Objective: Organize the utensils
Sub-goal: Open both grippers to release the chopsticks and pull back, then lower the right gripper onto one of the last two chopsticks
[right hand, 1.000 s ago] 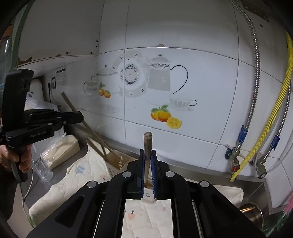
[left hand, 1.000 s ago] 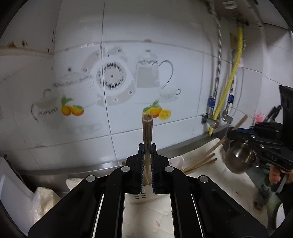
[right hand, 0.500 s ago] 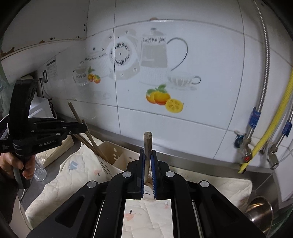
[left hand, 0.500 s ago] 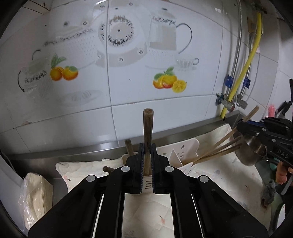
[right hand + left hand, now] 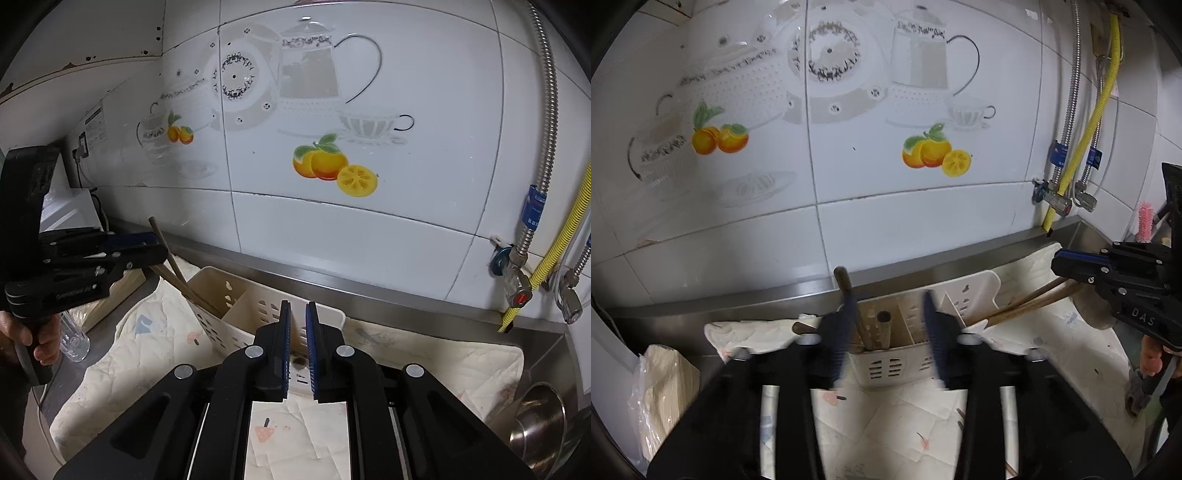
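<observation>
A white slotted utensil caddy [image 5: 886, 365] stands on a patterned cloth by the tiled wall. My left gripper [image 5: 888, 299] hovers just over it, its jaws opening and blurred, pressing on nothing. Brown chopsticks [image 5: 882, 328] stand in the compartment below the gap. More chopsticks [image 5: 1027, 301] lean out of the caddy's right side, under my right gripper [image 5: 1060, 258]. In the right wrist view that right gripper [image 5: 297, 306] shows only a narrow slit over the caddy [image 5: 236, 291]. A dark chopstick end [image 5: 299, 360] sits low in the slit. The left gripper [image 5: 159, 247] is at the left.
A steel bowl [image 5: 539, 424] lies at the right end of the cloth [image 5: 424, 354]. Valves with a yellow hose [image 5: 554, 251] hang on the wall behind it. A clear bottle [image 5: 74, 339] and a bag of paper [image 5: 665, 387] sit at the left.
Both grippers have come down toward the caddy. The left jaws have sprung apart and let their chopstick drop into it. The right gripper's chopstick has slid down and stands above its jaws no longer.
</observation>
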### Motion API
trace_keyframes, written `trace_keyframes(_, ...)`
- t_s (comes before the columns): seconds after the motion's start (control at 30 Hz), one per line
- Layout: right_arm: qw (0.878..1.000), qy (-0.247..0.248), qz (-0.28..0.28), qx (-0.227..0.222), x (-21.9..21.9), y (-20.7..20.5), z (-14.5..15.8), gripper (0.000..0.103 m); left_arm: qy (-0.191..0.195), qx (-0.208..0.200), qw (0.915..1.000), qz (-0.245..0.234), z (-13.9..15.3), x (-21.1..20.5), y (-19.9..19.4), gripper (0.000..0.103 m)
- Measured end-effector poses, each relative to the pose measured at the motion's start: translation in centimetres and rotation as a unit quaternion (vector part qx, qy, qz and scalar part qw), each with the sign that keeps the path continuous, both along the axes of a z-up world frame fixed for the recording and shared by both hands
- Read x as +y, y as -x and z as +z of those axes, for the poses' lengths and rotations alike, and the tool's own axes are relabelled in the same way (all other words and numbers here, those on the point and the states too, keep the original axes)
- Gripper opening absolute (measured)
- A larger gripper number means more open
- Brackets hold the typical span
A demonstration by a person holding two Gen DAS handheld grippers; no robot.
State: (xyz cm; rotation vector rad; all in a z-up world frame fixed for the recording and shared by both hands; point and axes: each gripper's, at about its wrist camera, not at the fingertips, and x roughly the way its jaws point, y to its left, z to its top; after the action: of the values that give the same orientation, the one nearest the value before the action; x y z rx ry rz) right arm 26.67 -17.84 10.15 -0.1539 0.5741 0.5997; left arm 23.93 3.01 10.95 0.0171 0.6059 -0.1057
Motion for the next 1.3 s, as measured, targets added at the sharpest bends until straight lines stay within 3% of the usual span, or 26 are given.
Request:
trace_keyframes(0.1, 1.0, -0.003, -0.004, -0.002, -0.4, 0.2, 0.2, 0.014, 0.001, -0.007, 1.0, -0.003, 0.4, -0.1, 0.6, 0.044)
trace_keyframes(0.27, 1.0, -0.012, -0.012, -0.02, -1.5, 1.5, 1.1, 0.028, -0.003, -0.026, 0.9997, -0.002, 1.2, -0.4, 2.5, 0.063)
trace_keyframes(0.4, 0.999, -0.023, -0.015, -0.036, -2.5, 3.3, 1.5, 0.049, -0.002, -0.034, 0.9994, 0.0, 1.0, -0.6, 4.5, 0.074)
trace_keyframes(0.47, 0.999, -0.021, -0.018, -0.047, -2.8, 4.4, 1.4, 0.053, -0.002, -0.038, 0.9993, 0.0, 0.6, -0.7, 5.6, 0.082)
trace_keyframes(0.53, 0.998, -0.023, -0.018, -0.05, -3.1, 5.5, 0.9, 0.067, -0.009, -0.042, 0.9991, 0.007, 0.1, -0.9, 6.9, 0.089)
trace_keyframes(0.7, 0.998, -0.017, -0.02, -0.056, -3.6, 8.0, -0.8, 0.081, -0.027, -0.045, 0.9985, 0.015, -1.5, -1.7, 9.3, 0.097)
trace_keyframes(0.9, 0.999, -0.014, -0.013, -0.042, -3.8, 10.9, -3.9, 0.089, -0.034, -0.035, 0.9986, 0.022, -4.1, -2.2, 11.9, 0.098)
trace_keyframes(1.3, 1.0, 0.004, -0.018, 0.0, -3.3, 14.3, -10.1, 0.091, -0.022, -0.003, 0.9977, 0.064, -8.9, -1.5, 15.1, 0.098)
